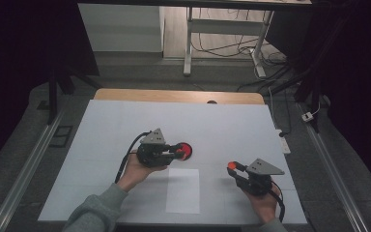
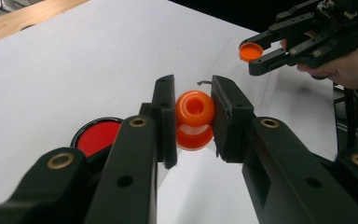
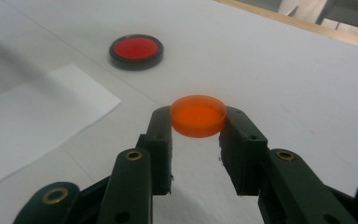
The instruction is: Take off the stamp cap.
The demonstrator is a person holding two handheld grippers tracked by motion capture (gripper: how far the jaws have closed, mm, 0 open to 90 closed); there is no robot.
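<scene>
My left gripper (image 2: 194, 93) is shut on a small orange round piece with a hole in its top (image 2: 195, 116), held just above the white table. Below and left of its jaws lies a red disc in a black rim (image 2: 98, 135); in the high view this red disc (image 1: 185, 151) sits at the left gripper's (image 1: 178, 152) tips. My right gripper (image 3: 198, 119) is shut on a flat orange cap (image 3: 198, 115), held by its edges. In the high view the right gripper (image 1: 234, 167) is right of centre with the cap (image 1: 232, 165) at its tip. The red disc (image 3: 136, 51) lies farther off.
A white sheet of paper (image 1: 182, 191) lies flat between the two hands near the front edge. The white table cover (image 1: 125, 125) ends at a wooden strip (image 1: 178, 95) at the back. Desk legs and cables (image 1: 222, 48) stand on the floor beyond.
</scene>
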